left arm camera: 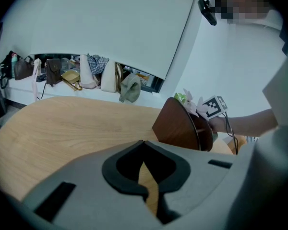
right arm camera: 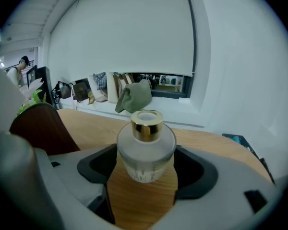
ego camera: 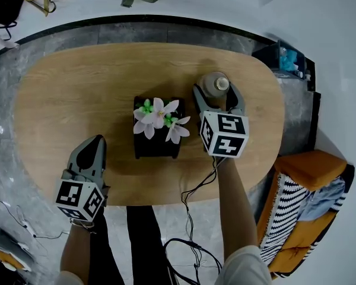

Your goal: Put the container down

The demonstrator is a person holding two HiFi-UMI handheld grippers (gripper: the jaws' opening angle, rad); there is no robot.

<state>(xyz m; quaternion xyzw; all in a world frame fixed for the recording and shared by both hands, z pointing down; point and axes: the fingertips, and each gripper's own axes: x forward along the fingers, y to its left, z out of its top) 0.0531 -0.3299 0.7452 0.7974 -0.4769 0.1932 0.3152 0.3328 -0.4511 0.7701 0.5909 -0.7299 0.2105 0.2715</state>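
Note:
A frosted glass bottle (ego camera: 215, 85) with a gold cap stands upright on the oval wooden table (ego camera: 65, 94), right of centre. My right gripper (ego camera: 216, 91) reaches over the near edge, and its fingertips press against both sides of the bottle (right arm camera: 145, 150). In the right gripper view the bottle's base meets the wood between the pads. My left gripper (ego camera: 97, 140) rests at the table's front left, shut and empty, with the tips meeting (left arm camera: 144, 143). A dark box (ego camera: 157, 147) of white flowers sits between the two grippers.
The flower box (left arm camera: 182, 126) stands just left of the right gripper. An orange and striped seat (ego camera: 311, 171) is off the table's right end. Cables (ego camera: 196, 189) hang below the near edge. Bags (left arm camera: 86, 73) line a far ledge.

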